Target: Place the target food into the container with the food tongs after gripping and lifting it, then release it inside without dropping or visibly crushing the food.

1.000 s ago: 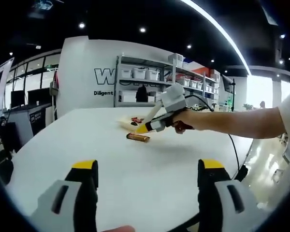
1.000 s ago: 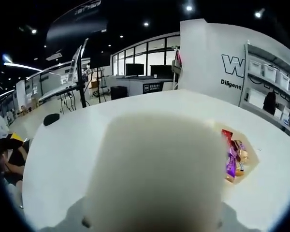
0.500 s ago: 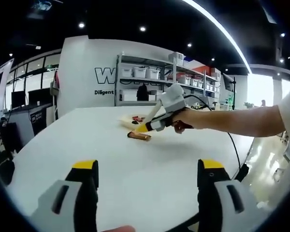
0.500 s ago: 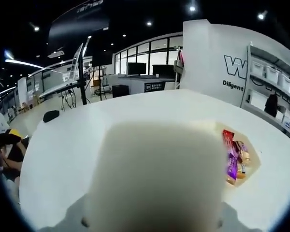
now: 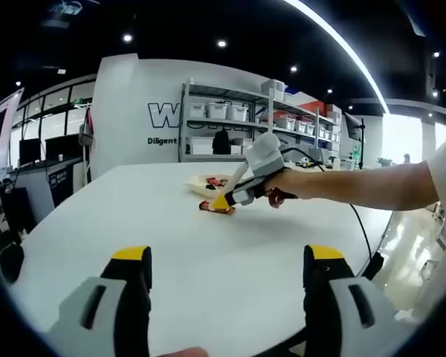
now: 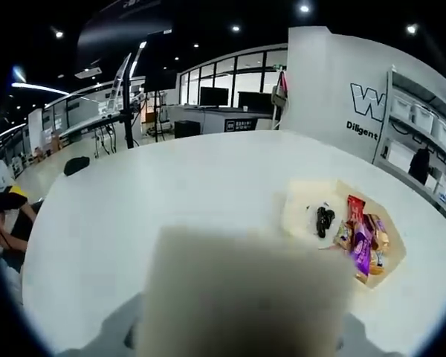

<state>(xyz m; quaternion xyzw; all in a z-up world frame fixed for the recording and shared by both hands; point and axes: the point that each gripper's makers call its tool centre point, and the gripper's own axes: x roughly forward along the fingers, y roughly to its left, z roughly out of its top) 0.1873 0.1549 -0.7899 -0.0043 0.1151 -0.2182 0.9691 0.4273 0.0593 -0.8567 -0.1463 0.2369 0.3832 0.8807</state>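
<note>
Right gripper (image 5: 224, 201), jaw state unreadable, sits at the brown snack bar (image 5: 215, 209) on the white table (image 5: 208, 253); bar apparently not lifted, transfer pending. Left gripper (image 5: 227, 279) spread, empty. Shallow tray (image 6: 301, 212) holds wrapped snacks (image 6: 360, 242) and a dark item (image 6: 324, 218).

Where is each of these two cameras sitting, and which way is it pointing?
Left gripper view: rides on the left gripper, low over the white table, facing the shelves; its own yellow-tipped fingers rise from the bottom, and the person's arm reaches in with the right gripper over a wrapped snack.
Right gripper view: rides on the right gripper, looking down across the table at a tray of snacks; a blurred pale block hides its fingers.
Shared: the table, the tray, the lettered wall.
</note>
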